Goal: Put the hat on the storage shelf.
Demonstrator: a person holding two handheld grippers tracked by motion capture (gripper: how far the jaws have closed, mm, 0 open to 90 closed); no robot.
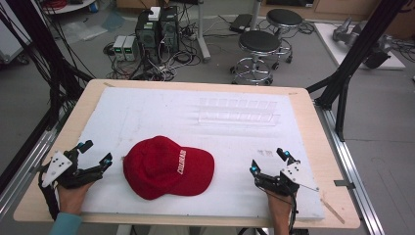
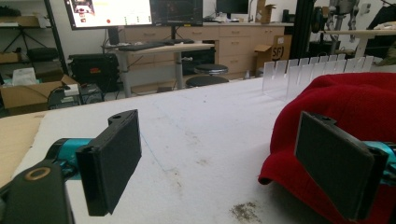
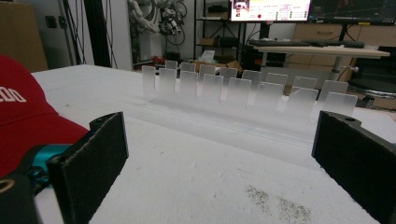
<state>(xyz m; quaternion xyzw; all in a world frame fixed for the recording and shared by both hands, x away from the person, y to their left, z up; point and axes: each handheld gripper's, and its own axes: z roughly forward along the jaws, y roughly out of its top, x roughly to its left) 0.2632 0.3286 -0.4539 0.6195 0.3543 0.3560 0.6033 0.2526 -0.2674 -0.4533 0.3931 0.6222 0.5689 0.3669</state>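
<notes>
On the near left of the white-covered table (image 1: 147, 105), the left claw (image 1: 98, 152) rests in a person's hand with its jaws spread wide and nothing between them. In the left gripper view the same claw (image 2: 219, 163) shows bare white cloth in its gap, while the red cap (image 2: 345, 107) rises just behind and partly hidden by the jaw on the right of that view. Seen from the high view, the red cap (image 1: 166, 169) lies flat on the cloth between the two claws, near the left claw and a little farther from the right one, its brim turned toward the right claw and white lettering across its front. Beyond the cap and ahead of the right claw sits a clear plastic rack (image 1: 240, 111), well apart from both. At the near right, the right claw (image 1: 268, 161) is likewise held wide and empty; in the right gripper view that claw (image 3: 219, 163) faces the clear plastic rack (image 3: 243, 91), with an edge of the cap (image 3: 28, 112) beside the jaw on the left of that view.
</notes>
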